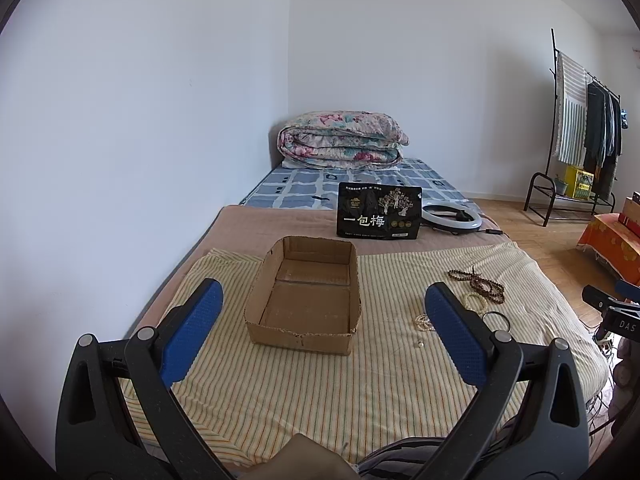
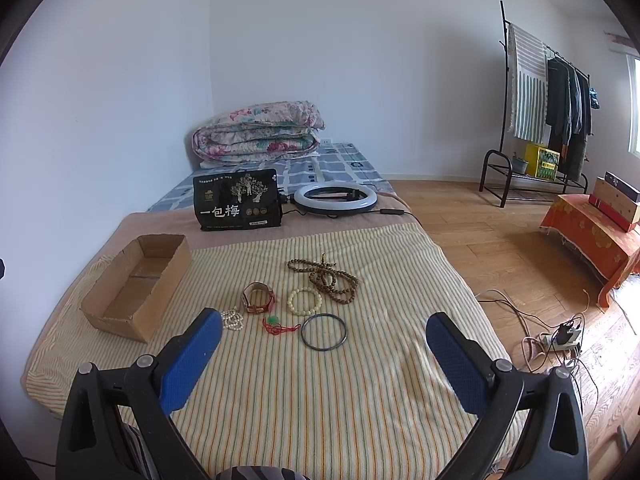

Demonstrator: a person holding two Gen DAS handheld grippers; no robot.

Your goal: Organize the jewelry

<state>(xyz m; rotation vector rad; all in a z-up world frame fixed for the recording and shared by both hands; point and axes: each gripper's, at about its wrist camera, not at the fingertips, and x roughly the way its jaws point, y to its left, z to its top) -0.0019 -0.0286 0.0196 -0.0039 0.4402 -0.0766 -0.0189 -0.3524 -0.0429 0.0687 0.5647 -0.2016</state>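
A striped cloth [image 2: 320, 392] is spread over the bed, and its right edge is bordered by bare wood floor [image 2: 500, 248] and a tangle of cables [image 2: 556, 340]. An open cardboard box [image 1: 306, 300] is set on the cloth; to the right of the box the jewelry is laid out: a pearl strand [image 2: 232, 319], a watch [image 2: 258, 298], a red cord [image 2: 278, 326], a white bead bracelet [image 2: 305, 301], a dark bangle [image 2: 324, 331] and a long brown bead string [image 2: 330, 278]. The left tool [image 1: 322, 336] is held spread before the box, nothing gripped. The right tool [image 2: 322, 354] is likewise spread wide, nothing touched. Behind the box a black bag [image 1: 379, 211] and a ring light [image 2: 335, 197] are seen.
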